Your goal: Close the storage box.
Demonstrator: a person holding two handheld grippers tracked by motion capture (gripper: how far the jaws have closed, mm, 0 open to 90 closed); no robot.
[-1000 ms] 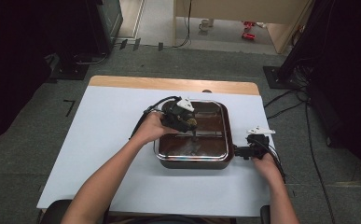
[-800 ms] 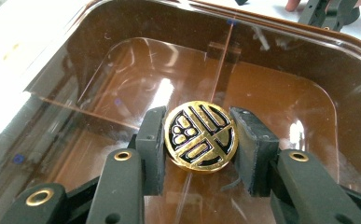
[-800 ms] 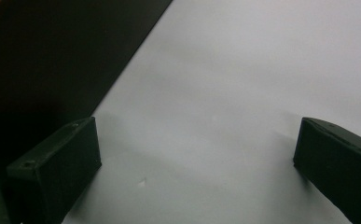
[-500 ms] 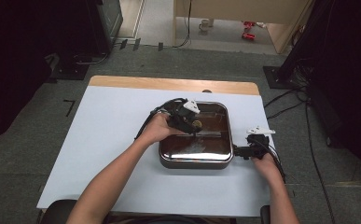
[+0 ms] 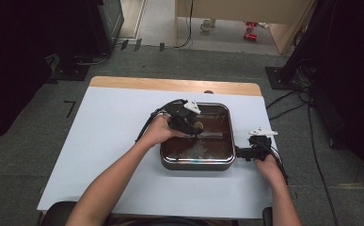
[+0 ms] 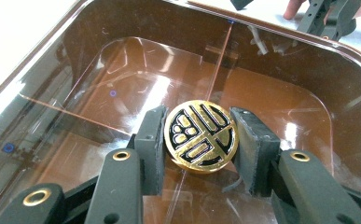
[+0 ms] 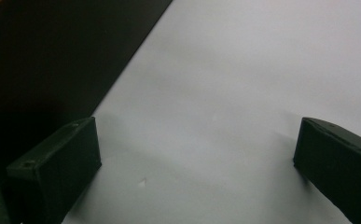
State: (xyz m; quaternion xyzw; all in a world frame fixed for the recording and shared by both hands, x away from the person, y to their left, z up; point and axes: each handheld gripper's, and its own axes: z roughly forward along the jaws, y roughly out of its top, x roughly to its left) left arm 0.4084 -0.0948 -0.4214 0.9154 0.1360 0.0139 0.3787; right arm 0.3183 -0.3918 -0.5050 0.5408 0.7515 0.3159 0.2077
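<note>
A square dark metal pan [image 5: 194, 165] sits on the white table, covered by a tinted glass lid [image 6: 122, 79]. At the lid's middle is a round gold and black knob [image 6: 200, 140]. My left gripper [image 6: 199, 133] reaches in from the pan's left side and is shut on that knob, one pad pressing each side. From above, the same gripper [image 5: 193, 126] lies over the lid with the knob [image 5: 199, 125] at its tip. My right gripper [image 5: 243, 153] rests by the pan's right side. Its jaws [image 7: 197, 154] stand open over bare table.
The white table [image 5: 104, 141] has a wooden strip along its far edge. Cables trail from both grippers. Dark stands and floor cables lie beyond the table's right side. Free surface lies left of the pan and in front of it.
My left hand has shifted slightly to the right with the knob still gripped. The right hand and its gripper have stayed where they were.
</note>
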